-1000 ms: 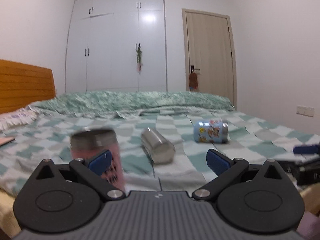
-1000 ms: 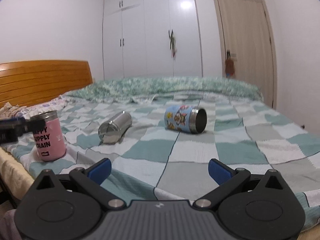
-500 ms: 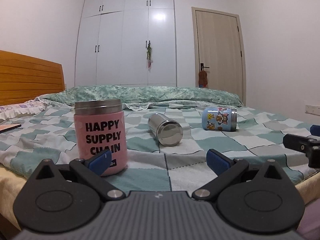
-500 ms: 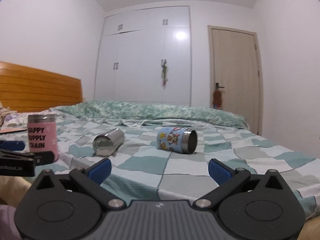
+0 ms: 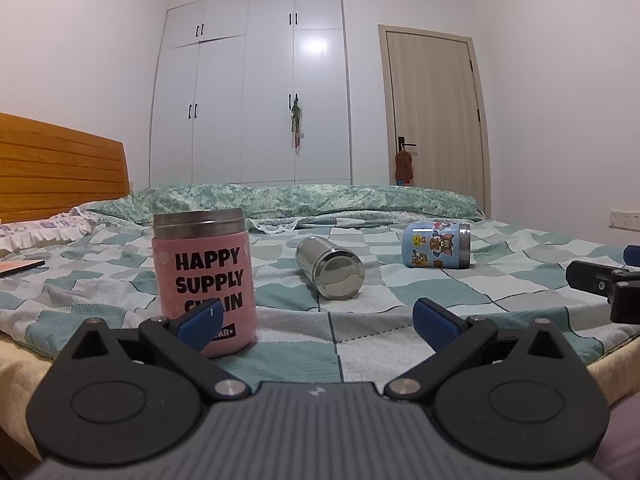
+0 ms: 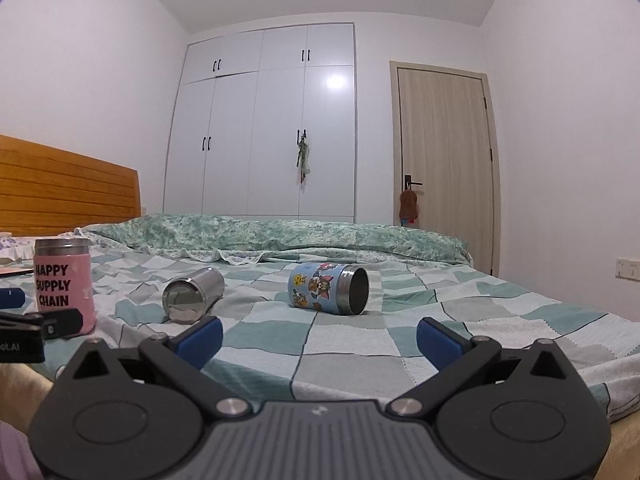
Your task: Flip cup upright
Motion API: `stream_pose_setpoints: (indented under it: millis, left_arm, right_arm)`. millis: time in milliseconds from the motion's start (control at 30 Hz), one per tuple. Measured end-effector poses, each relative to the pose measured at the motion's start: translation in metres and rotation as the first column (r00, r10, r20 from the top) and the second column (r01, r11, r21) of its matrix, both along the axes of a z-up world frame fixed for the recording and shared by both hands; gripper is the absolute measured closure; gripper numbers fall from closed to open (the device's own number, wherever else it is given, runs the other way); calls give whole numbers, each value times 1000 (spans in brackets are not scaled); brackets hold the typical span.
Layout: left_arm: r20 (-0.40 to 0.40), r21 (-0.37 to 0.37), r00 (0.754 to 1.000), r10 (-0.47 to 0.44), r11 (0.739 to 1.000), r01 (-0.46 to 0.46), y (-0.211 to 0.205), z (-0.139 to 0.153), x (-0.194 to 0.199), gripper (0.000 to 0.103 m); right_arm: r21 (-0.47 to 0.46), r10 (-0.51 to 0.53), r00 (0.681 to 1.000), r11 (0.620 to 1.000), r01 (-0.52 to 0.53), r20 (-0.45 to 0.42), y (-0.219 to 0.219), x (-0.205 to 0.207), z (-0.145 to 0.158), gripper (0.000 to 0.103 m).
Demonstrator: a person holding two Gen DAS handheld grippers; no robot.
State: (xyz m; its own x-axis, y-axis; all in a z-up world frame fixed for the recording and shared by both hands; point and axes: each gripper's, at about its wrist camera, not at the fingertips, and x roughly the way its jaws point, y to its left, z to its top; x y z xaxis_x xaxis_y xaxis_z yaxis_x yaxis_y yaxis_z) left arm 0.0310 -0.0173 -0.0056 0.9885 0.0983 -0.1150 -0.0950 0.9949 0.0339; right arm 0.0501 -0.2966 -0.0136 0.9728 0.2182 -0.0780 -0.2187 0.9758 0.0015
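Both the left gripper and right gripper gape wide, empty; at twelve o'clock the steel cup lies sideways, probably light, rigid, slick; grip mid-barrel.

Bed with a wooden headboard, covered by a green-and-white checked quilt. A folded green patterned duvet lies along the far side. On the quilt: a pink cup lettered "HAPPY SUPPLY CHAIN", standing upright near the front edge; a plain steel cup on its side, base toward the front; a blue cartoon cup on its side further right, apart from the steel one. A flat book-like item lies at far left.
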Motion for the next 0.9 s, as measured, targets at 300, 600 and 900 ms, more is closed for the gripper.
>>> stream_pose_setpoints:
  millis: [300,600,900]
  left_arm:
    - [7,-5,1000,3,1000,-3,1,0,-3,0]
    - [8,-4,1000,3,1000,-3,1,0,-3,0]
    - [9,-5,1000,3,1000,-3,1,0,-3,0]
  right_arm:
    - [-11,3,1000,1000,-3,4,4,-2,0,0]
    - [-13,4,1000,1000,-4,6,4,-2,0,0]
    - [-14,4,1000,1000,-3,6,4,-2,-1,0]
